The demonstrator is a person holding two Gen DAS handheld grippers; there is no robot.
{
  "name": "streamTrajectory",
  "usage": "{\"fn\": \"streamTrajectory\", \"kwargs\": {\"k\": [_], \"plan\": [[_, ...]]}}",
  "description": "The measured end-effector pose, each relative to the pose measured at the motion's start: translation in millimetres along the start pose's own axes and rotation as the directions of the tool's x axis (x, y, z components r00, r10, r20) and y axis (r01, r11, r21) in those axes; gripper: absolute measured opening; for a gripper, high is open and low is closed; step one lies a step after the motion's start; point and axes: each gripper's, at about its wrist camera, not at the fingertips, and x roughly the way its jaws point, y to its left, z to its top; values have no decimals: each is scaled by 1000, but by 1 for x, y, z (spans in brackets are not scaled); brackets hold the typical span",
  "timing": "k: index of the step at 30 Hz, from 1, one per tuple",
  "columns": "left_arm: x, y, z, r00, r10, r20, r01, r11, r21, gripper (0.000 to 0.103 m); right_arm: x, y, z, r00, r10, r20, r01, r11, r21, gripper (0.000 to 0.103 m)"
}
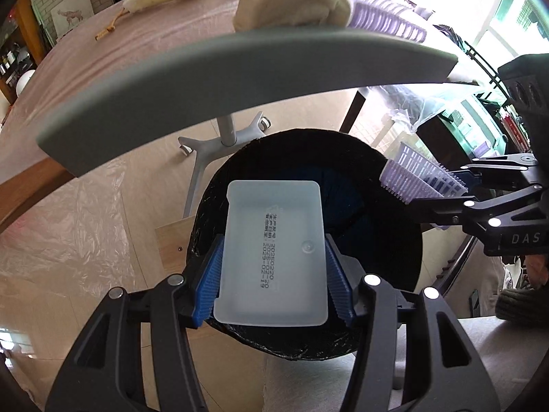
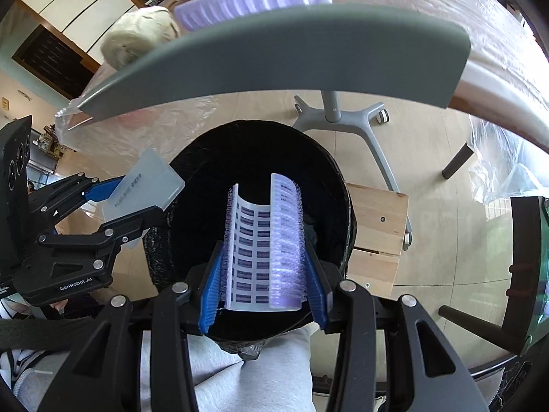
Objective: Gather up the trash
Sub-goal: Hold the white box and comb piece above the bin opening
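Lowest in the left wrist view, the left gripper (image 1: 272, 274) is clamped on a frosted plastic tray (image 1: 274, 254), its blue pads (image 1: 209, 274) pressed against the tray's two long sides. The tray sits at frame centre with its printed underside toward the camera, held over the mouth of the black bin (image 1: 391, 240). The print is a date code, partly too small to read.

In the right wrist view the right gripper (image 2: 262, 274) squeezes a lilac bristled strip (image 2: 264, 250) between its blue pads (image 2: 212, 285), bent into a U and hanging over the same black bin (image 2: 192, 178). The dark blocks printed on the strip's inner face are illegible. The bin's interior is pure black in both views, so any contents cannot be made out.

Each gripper shows in the other's view: the right one at the right edge of the left wrist view, cut off by the frame, and the left one at centre left.

Beyond the bin, a grey curved board (image 1: 240, 79) arcs across the upper half, hiding most of what lies behind. Above it, a beige lump (image 1: 291, 0) and more lilac strips (image 1: 384, 13) rest on the plastic-covered table (image 1: 120, 58). A grey wheeled stand (image 1: 223, 137) sits on the floor under the board
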Motion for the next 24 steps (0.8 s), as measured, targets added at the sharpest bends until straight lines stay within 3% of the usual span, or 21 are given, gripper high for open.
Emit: {"fn": "streamTrajectory", "kwargs": {"k": [24], "plan": [[24,-4,10,998,38,-45,-39,999,-12,56,10,5,4,998,-59,7,59,998,-3,42]]}}
